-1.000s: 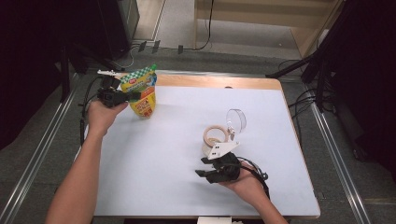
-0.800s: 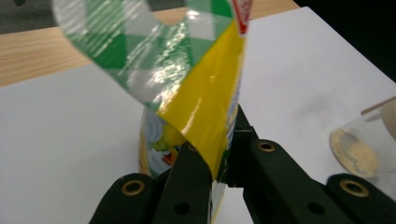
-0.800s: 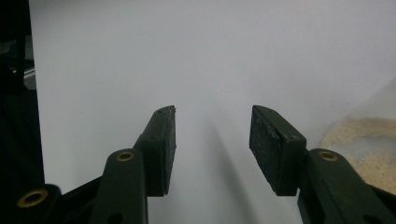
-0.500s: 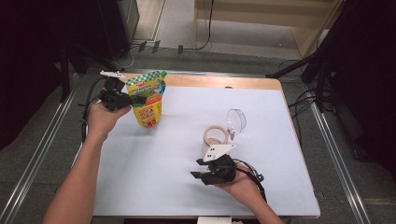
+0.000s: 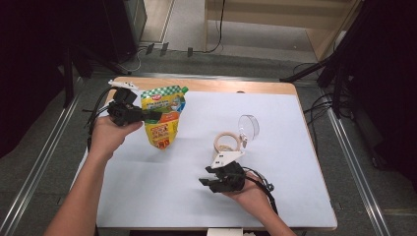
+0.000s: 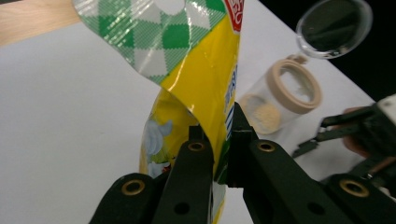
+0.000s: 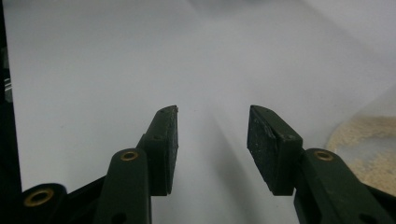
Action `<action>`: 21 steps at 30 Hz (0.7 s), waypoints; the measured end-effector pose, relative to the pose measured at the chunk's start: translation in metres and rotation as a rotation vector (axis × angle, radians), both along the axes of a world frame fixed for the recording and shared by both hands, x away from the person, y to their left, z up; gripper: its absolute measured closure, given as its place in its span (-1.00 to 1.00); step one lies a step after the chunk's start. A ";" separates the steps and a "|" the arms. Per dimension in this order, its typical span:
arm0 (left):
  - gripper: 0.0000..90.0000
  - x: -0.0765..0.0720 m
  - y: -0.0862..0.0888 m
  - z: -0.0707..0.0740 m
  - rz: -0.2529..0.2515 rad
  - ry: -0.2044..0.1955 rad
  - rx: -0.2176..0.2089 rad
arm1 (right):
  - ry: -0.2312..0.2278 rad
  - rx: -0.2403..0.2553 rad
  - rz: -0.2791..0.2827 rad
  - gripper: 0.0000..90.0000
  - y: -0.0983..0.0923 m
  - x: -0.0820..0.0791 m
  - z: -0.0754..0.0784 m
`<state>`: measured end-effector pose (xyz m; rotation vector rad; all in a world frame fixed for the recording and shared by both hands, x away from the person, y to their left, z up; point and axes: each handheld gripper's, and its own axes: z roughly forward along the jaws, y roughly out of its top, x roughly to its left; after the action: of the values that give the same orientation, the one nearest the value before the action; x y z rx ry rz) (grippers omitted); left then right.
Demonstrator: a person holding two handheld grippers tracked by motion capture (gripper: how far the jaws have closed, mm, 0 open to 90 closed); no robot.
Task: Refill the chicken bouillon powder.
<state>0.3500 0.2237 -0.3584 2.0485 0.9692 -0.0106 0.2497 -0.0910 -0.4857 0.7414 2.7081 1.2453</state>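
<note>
Hands enter from the near desk (image 5: 147,196) edge. Right claw (image 5: 209,178) rests low with jaws apart, empty, beside the open jar (image 5: 227,142). Farther left, the left claw (image 5: 150,116) pinches the pouch (image 5: 163,120) at its top edge, holding it upright. It looks soft, crinkly and likely slippery; the flat upper seam seems safest.

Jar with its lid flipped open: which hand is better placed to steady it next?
Right, probably. The right tool is open, holds nothing and sits just short of the jar. The left tool is clamped on the yellow pouch, across the white mat.
</note>
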 end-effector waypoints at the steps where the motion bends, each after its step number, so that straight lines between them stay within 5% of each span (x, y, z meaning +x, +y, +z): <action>1: 1.00 -0.002 -0.003 0.002 -0.009 -0.002 -0.003 | -0.001 0.004 -0.010 0.22 0.000 0.001 0.000; 13: 1.00 -0.040 -0.044 0.023 -0.133 -0.023 0.043 | 0.000 0.019 -0.067 0.34 0.002 0.007 -0.002; 21: 1.00 -0.060 -0.067 0.032 -0.209 -0.015 0.034 | 0.006 0.043 -0.109 0.73 0.004 0.010 -0.005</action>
<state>0.2902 0.1563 -0.3260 2.1698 0.7473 -0.0895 0.2599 -0.0867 -0.4902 0.8855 2.6134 1.2828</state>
